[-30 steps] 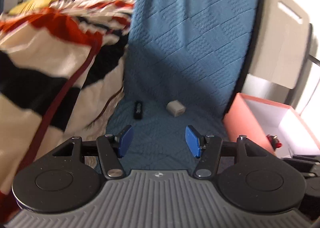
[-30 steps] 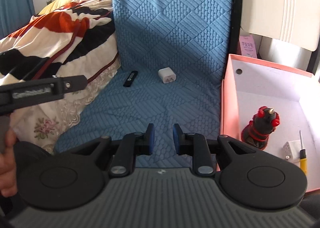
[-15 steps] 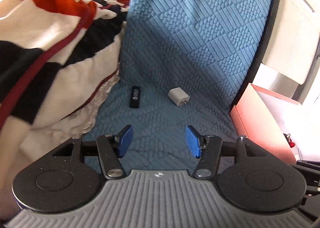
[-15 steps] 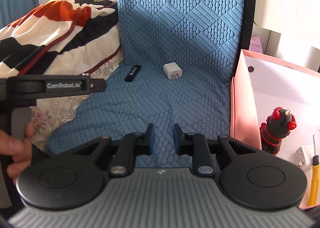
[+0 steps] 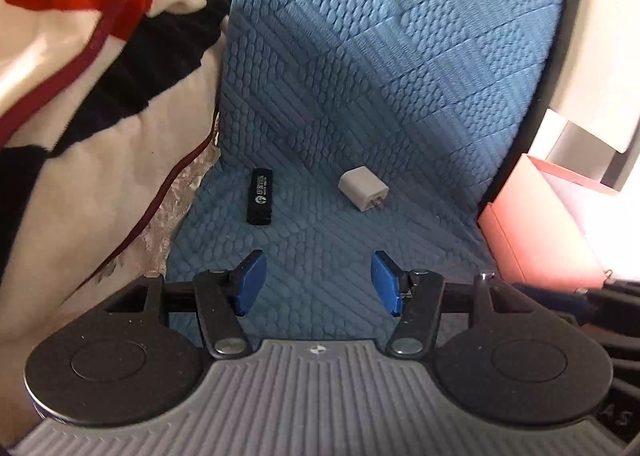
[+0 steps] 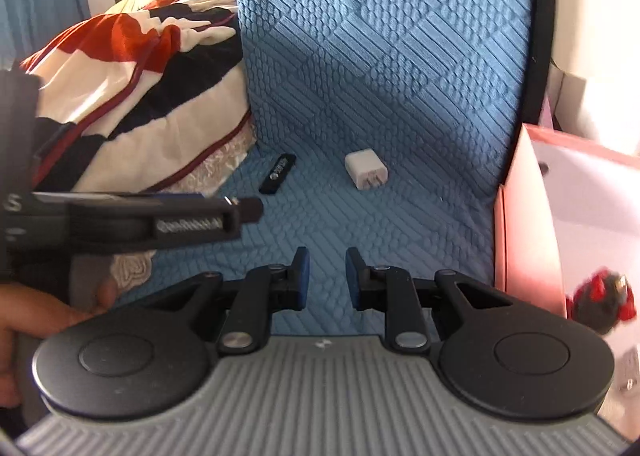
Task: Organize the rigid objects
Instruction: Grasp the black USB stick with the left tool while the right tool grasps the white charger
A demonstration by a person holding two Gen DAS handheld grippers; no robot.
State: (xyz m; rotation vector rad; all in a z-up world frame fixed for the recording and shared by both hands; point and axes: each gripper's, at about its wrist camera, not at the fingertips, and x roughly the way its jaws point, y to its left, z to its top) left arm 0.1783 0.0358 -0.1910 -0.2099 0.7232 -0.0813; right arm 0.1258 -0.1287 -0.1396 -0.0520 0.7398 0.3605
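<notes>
Blue quilted fabric (image 5: 360, 128) is covering the seat where a black USB stick (image 5: 261, 197) and a white charger plug (image 5: 363, 189) are lying apart, a patterned blanket (image 5: 92, 104) bunching on one side and a pink box (image 6: 532, 224) standing on the other. Both hands seem to be approaching for a pickup: the left gripper (image 5: 318, 282) is hanging released, half spread and empty, while the right gripper (image 6: 325, 276) is sitting nearly clenched on nothing. Both items are lying ahead of the fingertips, untouched, so the next move is likely calling for straddling one, probably the stick.
</notes>
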